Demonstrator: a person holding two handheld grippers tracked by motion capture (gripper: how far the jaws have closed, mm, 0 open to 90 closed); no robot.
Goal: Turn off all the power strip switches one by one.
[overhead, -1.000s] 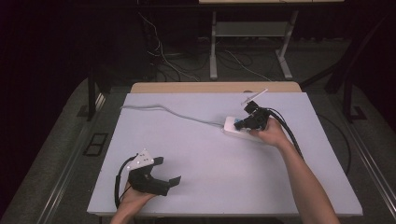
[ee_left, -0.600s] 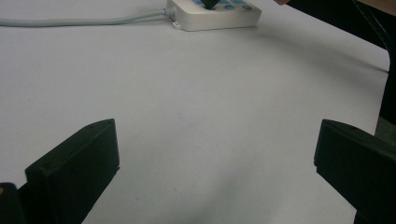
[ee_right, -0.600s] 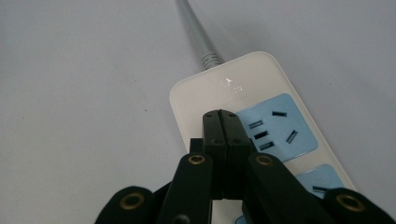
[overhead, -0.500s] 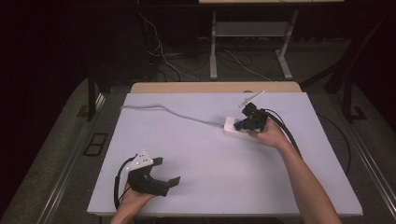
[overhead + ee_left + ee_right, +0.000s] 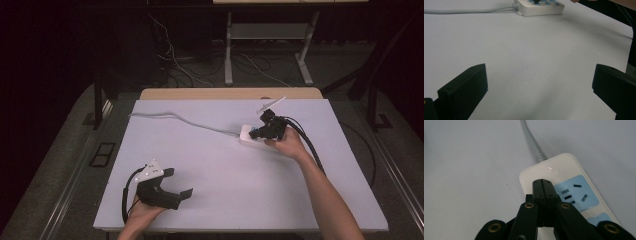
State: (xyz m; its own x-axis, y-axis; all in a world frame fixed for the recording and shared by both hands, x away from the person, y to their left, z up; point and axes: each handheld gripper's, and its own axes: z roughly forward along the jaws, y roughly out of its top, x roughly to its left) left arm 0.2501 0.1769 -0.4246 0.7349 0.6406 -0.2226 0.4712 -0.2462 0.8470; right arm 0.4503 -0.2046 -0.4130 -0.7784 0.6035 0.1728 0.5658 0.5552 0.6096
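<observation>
A white power strip (image 5: 246, 137) with pale blue sockets lies at the right back of the table, and its grey cable (image 5: 175, 117) runs off to the left. My right gripper (image 5: 254, 133) is shut with nothing between its jaws. Its tips (image 5: 542, 182) rest on or just over the white top of the power strip (image 5: 554, 172), beside a blue socket (image 5: 576, 192) and near the cable (image 5: 531, 142) end. My left gripper (image 5: 179, 182) sits open near the front left edge. In the left gripper view its jaws (image 5: 540, 68) stand wide apart over bare table, with the strip (image 5: 541, 9) far ahead.
The pale table top (image 5: 225, 175) spreads between the two grippers. A wooden strip (image 5: 230, 93) edges the far side. Beyond it stand a table frame (image 5: 270, 45) and loose wires on a dark floor. The right gripper's black cable (image 5: 312, 150) trails along the forearm.
</observation>
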